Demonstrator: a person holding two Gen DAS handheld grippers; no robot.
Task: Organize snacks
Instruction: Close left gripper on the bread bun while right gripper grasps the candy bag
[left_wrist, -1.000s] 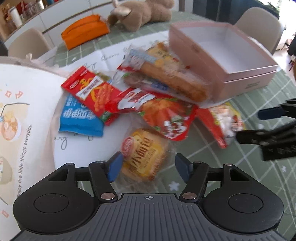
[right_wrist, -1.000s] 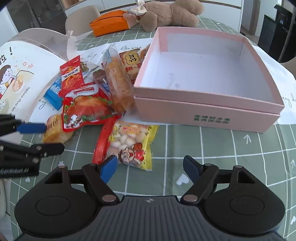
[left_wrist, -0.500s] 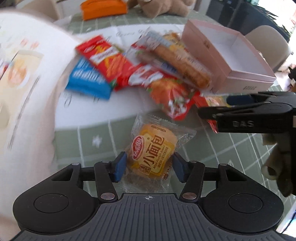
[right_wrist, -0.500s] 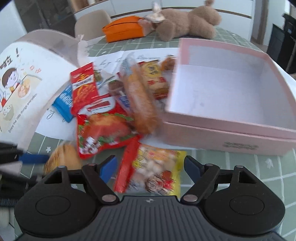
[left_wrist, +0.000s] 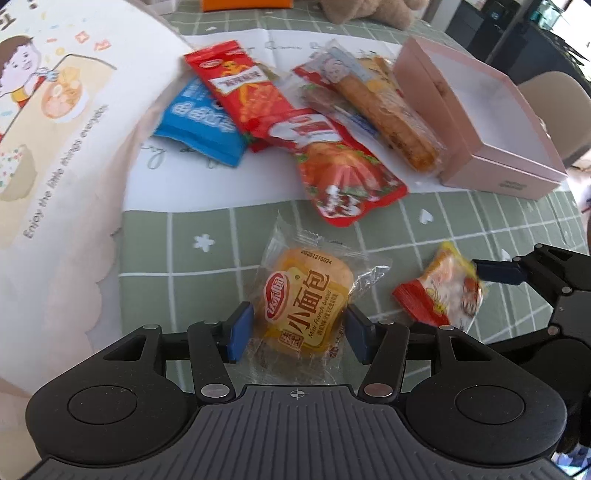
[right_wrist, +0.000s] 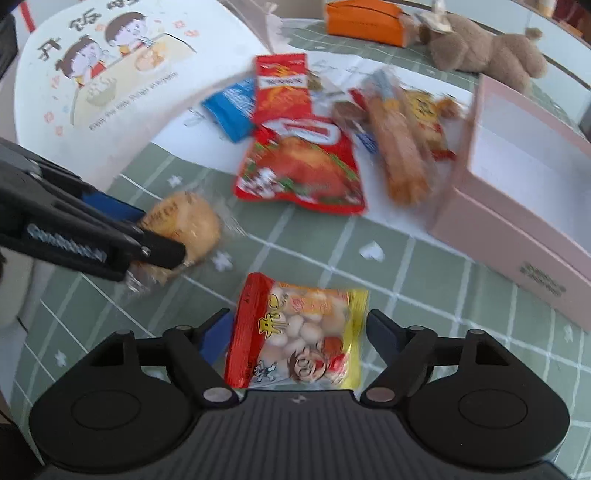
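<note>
The left gripper (left_wrist: 299, 328) has its blue pads either side of the small bread packet (left_wrist: 306, 299) on the green checked tablecloth (left_wrist: 207, 229), seemingly pressing its wrapper after closing in; the right gripper (right_wrist: 297, 338), jaws apart and just widening, straddles the red-and-yellow snack bag (right_wrist: 299, 336) without clearly touching it. The open pink box (right_wrist: 517, 192) sits beyond, beside the remaining snacks.

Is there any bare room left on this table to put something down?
Yes: the pink box is empty inside, and the green cloth between it and the yellow packet is bare. The snack pile beside the box is crowded.
</note>
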